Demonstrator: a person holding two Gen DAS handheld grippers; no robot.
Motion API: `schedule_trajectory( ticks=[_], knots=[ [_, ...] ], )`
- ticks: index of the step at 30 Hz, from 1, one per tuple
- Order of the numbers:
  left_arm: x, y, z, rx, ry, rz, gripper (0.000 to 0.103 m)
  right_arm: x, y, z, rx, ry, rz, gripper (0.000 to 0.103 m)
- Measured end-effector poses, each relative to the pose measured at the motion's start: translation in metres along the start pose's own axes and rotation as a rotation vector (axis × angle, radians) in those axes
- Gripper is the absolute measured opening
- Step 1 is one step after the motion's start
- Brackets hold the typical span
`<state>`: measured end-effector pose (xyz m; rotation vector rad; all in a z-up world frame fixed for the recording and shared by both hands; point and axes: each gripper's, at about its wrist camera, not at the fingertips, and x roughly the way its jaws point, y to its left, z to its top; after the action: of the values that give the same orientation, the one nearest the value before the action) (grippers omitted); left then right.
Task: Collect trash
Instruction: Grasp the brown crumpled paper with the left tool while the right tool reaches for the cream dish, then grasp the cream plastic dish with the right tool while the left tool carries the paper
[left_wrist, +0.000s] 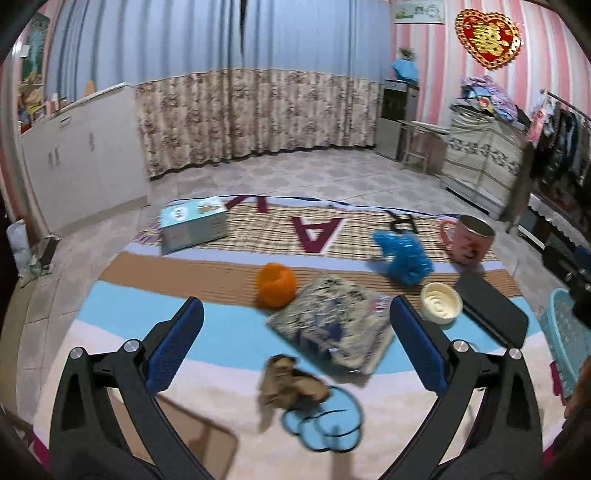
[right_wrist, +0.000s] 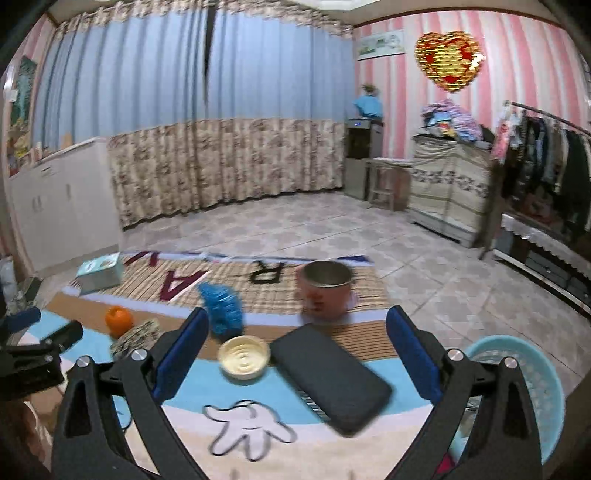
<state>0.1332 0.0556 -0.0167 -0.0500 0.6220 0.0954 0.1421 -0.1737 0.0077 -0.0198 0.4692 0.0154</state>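
Left wrist view: the left tongs (left_wrist: 295, 347) are seen spread wide with nothing between the blue pads, held low over the patterned mat (left_wrist: 155, 321) on the floor. Nearest them, a crumpled brown scrap (left_wrist: 291, 384) lies on the mat, and it is judged the likeliest first piece of trash. Just beyond it a printed snack packet (left_wrist: 332, 328) lies flat, with the orange peel (left_wrist: 276, 285) touching or almost touching its far left corner.

From the right wrist view, the right tongs (right_wrist: 295, 350) are likewise spread and empty. Between and just past their pads sit a small cream-coloured lid or dish (right_wrist: 243, 357) and a dark flat case (right_wrist: 328, 376), which are probably not trash. At the right edge of the mat a light blue perforated basket (right_wrist: 532, 387) stands, partly hidden behind the right finger; something reddish shows low inside it, but what it is cannot be told.

Farther off, a crumpled blue plastic wrapper (right_wrist: 221, 308) and a pink enamel mug (right_wrist: 325, 291) are seen, and at the far left corner a pale blue carton (right_wrist: 100, 275) rests.

Nothing is gripped, and every candidate piece (scrap, packet, peel, blue wrapper) lies on the mat, so collection is judged to be at or near its start, with nearly all of it left.
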Motion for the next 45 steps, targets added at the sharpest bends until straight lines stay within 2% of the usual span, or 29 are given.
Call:
schedule_trajectory(
  ticks=[8, 10, 13, 20, 21, 23, 25, 26, 28, 31, 34, 38, 43, 45],
  knots=[
    [0.020, 0.034, -0.021, -0.037, 0.074, 0.037, 0.097, 0.030, 0.012, -0.025, -0.039, 0.071, 0.012, 0.095],
    [0.025, 0.037, -0.023, -0.058, 0.084, 0.024, 0.097, 0.036, 0.013, -0.031, -0.045, 0.094, 0.007, 0.095],
    [0.035, 0.035, -0.029, -0.082, 0.117, -0.048, 0.097, 0.046, 0.012, -0.038, -0.045, 0.118, 0.006, 0.095],
    [0.058, 0.000, -0.046, 0.036, 0.192, -0.085, 0.097, 0.054, -0.011, -0.038, 0.015, 0.132, -0.017, 0.095],
    [0.060, -0.003, -0.047, 0.043, 0.207, -0.096, 0.095, 0.055, -0.015, -0.037, 0.029, 0.134, -0.019, 0.095],
    [0.064, -0.006, -0.049, 0.055, 0.225, -0.109, 0.082, 0.058, -0.019, -0.038, 0.046, 0.139, -0.022, 0.095],
    [0.067, -0.008, -0.050, 0.064, 0.245, -0.131, 0.064, 0.060, -0.022, -0.039, 0.051, 0.142, -0.029, 0.095],
    [0.068, -0.009, -0.051, 0.067, 0.248, -0.130, 0.064, 0.061, -0.023, -0.039, 0.052, 0.144, -0.032, 0.095],
    [0.068, -0.010, -0.050, 0.084, 0.243, -0.120, 0.054, 0.063, -0.025, -0.041, 0.055, 0.151, -0.032, 0.095],
    [0.064, -0.006, -0.045, 0.090, 0.238, -0.143, 0.051, 0.065, -0.025, -0.042, 0.057, 0.163, -0.031, 0.095],
    [0.053, 0.002, -0.035, 0.091, 0.201, -0.119, 0.048, 0.070, -0.024, -0.045, 0.060, 0.180, -0.025, 0.095],
    [0.033, 0.016, -0.018, 0.032, 0.146, -0.122, 0.048, 0.080, -0.017, -0.049, 0.049, 0.217, -0.009, 0.095],
    [0.019, 0.008, 0.020, 0.060, 0.064, -0.047, 0.048, 0.091, -0.003, -0.049, 0.036, 0.234, -0.001, 0.095],
    [0.015, 0.006, 0.033, 0.062, 0.041, -0.047, 0.048, 0.100, 0.002, -0.049, 0.047, 0.259, 0.015, 0.093]
  ],
)
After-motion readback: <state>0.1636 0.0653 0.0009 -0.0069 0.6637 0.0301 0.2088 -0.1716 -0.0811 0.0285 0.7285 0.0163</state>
